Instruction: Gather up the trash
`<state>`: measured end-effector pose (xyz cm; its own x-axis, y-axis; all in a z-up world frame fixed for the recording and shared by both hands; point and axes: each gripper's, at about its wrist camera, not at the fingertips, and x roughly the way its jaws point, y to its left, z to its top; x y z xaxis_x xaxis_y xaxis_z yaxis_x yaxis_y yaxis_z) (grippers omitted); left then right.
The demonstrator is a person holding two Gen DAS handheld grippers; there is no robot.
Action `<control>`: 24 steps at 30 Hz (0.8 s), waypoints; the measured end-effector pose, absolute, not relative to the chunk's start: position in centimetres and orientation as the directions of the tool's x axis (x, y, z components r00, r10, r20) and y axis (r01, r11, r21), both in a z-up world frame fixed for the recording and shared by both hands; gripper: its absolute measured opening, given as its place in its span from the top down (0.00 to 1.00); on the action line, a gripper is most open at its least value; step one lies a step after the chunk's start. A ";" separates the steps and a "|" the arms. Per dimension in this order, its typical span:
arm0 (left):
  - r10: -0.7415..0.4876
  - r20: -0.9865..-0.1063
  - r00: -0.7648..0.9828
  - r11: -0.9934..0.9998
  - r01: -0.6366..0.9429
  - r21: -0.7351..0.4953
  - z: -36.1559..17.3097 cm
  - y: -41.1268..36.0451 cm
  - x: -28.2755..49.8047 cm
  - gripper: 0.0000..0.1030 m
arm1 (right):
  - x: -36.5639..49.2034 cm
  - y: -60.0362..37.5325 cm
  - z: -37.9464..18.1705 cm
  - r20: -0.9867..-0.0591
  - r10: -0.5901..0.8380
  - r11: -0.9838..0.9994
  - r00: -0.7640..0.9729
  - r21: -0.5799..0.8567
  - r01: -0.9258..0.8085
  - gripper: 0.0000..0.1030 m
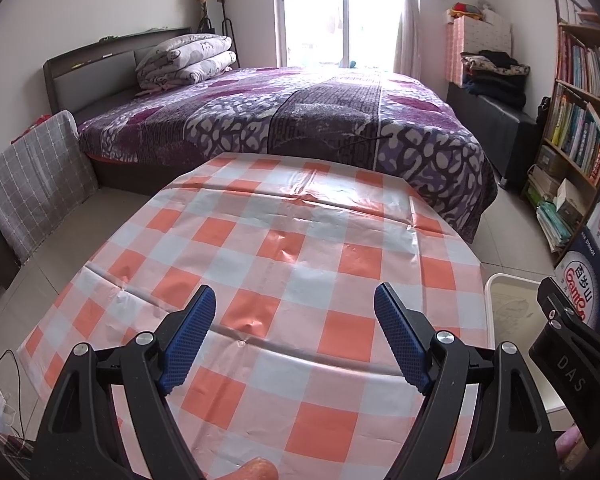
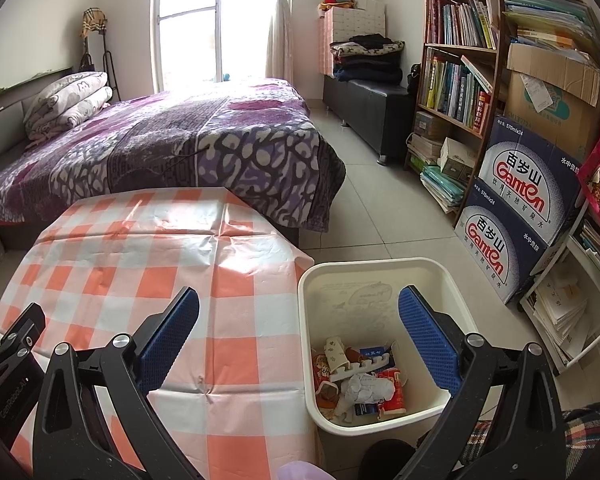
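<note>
Left gripper (image 1: 294, 320): jaws spread wide, nothing between them, held over the checked tablecloth (image 1: 260, 260). Right gripper (image 2: 300, 324): jaws likewise spread wide and holding nothing, positioned above the table's right edge and the white bin (image 2: 380, 266). The bin stands on the floor, just beside the table. The trash (image 2: 360, 380) lies in the bottom of the bin: crumpled paper, red wrappers, a paper cup.

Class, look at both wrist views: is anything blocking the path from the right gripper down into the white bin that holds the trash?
Nothing visible does. The right gripper, jaws open and empty, hangs above the white bin, whose top is uncovered. The trash lies at its bottom. The checkered table stands beside the bin, not over it.
</note>
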<state>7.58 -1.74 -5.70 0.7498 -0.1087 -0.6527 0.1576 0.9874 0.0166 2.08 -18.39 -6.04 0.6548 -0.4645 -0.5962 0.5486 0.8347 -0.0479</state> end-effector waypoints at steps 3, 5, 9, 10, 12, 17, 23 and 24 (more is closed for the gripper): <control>-0.109 -0.652 0.750 0.987 0.157 0.016 -5.6 -1.7 7.6 0.23 | 2.1 -18.4 -6.0 -0.598 -0.464 0.835 0.654 -0.049 0.548 0.07; -0.109 -0.652 0.750 0.987 0.158 0.017 -5.8 -1.7 7.6 0.23 | 2.1 -18.3 -6.0 -0.598 -0.463 0.835 0.654 -0.048 0.548 0.07; -0.110 -0.653 0.750 0.987 0.159 0.017 -5.8 -1.8 7.6 0.23 | 2.0 -18.6 -6.2 -0.605 -0.458 0.837 0.651 -0.046 0.546 0.07; -0.109 -0.653 0.750 0.987 0.158 0.017 -5.7 -1.7 7.6 0.23 | 2.0 -18.6 -6.4 -0.606 -0.457 0.838 0.651 -0.046 0.544 0.07; -0.110 -0.652 0.750 0.987 0.159 0.016 -5.8 -1.8 7.5 0.23 | 2.0 -18.6 -6.4 -0.606 -0.457 0.838 0.652 -0.048 0.543 0.07; -0.110 -0.653 0.750 0.987 0.159 0.016 -5.8 -1.8 7.5 0.23 | 2.0 -18.7 -6.6 -0.613 -0.452 0.840 0.648 -0.048 0.540 0.07; -0.112 -0.654 0.748 0.987 0.160 0.014 -5.9 -1.9 7.5 0.23 | 2.1 -18.6 -6.8 -0.621 -0.446 0.844 0.645 -0.051 0.534 0.07; -0.113 -0.654 0.748 0.987 0.161 0.014 -6.0 -1.9 7.4 0.23 | 2.0 -18.6 -6.9 -0.621 -0.445 0.844 0.645 -0.051 0.534 0.07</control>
<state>7.43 -1.91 -5.98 0.7484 -0.1127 -0.6536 0.1607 0.9869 0.0139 2.05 -18.62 -6.85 0.6451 -0.4451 -0.6211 0.5335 0.8442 -0.0509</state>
